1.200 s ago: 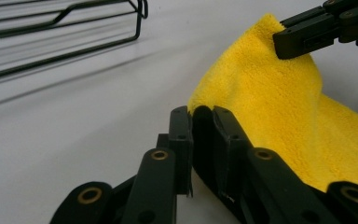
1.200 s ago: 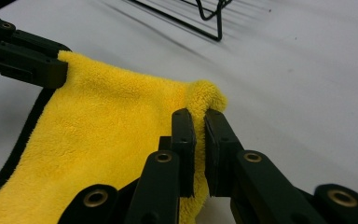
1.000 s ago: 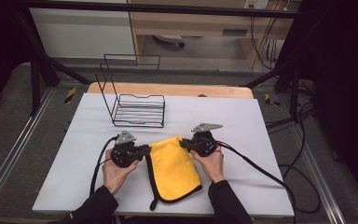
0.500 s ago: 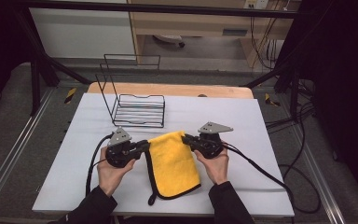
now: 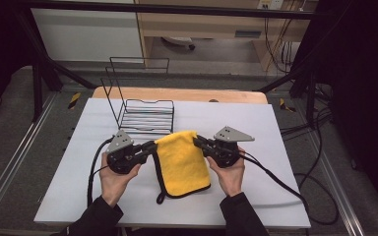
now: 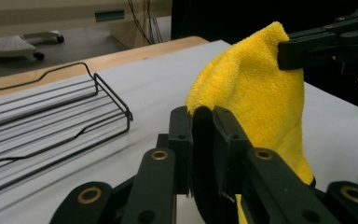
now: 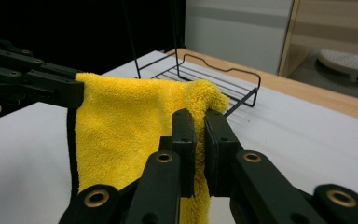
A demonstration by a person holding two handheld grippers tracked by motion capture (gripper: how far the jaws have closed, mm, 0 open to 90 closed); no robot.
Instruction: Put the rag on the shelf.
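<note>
Near the wire rack (image 5: 146,117), yellow cloth (image 5: 181,160) pinched at its far corners by left gripper (image 5: 152,146) and right gripper (image 5: 197,142), hanging spread, probably for draping over it.

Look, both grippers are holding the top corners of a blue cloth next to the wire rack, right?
Not quite: the cloth is yellow, not blue, as the high view shows. The rest holds: the left gripper and the right gripper each pinch a top corner, with the wire rack just behind.
</note>
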